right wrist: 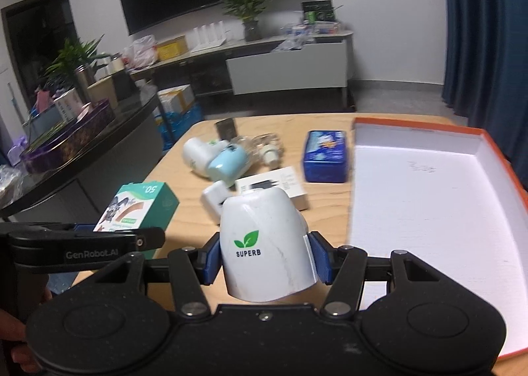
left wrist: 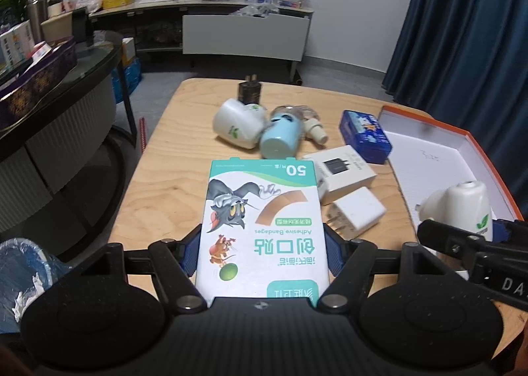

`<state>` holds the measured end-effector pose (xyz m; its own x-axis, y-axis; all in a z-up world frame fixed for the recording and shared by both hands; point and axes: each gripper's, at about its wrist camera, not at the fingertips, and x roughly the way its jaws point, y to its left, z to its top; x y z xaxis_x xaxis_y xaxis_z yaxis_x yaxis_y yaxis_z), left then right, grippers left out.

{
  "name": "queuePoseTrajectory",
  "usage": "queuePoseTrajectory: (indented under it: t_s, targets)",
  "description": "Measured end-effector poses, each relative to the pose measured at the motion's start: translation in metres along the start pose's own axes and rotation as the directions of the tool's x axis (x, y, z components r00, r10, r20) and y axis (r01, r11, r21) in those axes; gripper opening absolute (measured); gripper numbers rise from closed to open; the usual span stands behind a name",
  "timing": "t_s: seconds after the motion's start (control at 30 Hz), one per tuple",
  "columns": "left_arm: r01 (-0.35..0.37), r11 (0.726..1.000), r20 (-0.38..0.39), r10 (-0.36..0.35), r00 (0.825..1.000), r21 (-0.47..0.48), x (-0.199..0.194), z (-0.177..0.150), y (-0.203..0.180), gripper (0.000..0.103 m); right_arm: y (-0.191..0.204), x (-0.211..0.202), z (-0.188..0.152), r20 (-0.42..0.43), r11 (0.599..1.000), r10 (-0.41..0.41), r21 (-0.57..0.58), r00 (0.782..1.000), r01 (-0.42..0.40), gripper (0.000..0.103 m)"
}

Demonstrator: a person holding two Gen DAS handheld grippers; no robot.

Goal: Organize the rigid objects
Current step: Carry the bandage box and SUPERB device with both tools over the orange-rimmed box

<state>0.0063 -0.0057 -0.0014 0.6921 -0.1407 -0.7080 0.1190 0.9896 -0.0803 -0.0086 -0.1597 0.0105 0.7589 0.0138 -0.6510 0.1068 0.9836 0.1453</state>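
A bandage box (left wrist: 262, 231) is clamped in the left tool (left wrist: 262, 255); a white SUPERB device (right wrist: 267, 244), seemingly above the bench (right wrist: 326, 211), is clamped in the right tool (right wrist: 265, 260).

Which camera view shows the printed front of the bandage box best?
The left wrist view: the bandage box fills the centre between the left gripper pads, print readable. The right wrist view shows it small, angled, partly hidden behind the gripper.

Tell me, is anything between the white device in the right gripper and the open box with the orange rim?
Nothing visible. The right gripper holds the white device just left of the open box, whose white floor shows bare. The other things on the table lie farther left, off that path.
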Motion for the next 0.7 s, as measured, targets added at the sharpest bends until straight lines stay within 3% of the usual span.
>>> queuePoseTrajectory:
  t_s: [0.7]
  targets:
    - [0.139, 0.987, -0.033, -0.137, 0.99, 0.083, 0.013, 0.016, -0.084, 0.072, -0.09, -0.029, 0.0, 0.068, 0.977, -0.175, 0.135, 0.982, 0.164, 0.066]
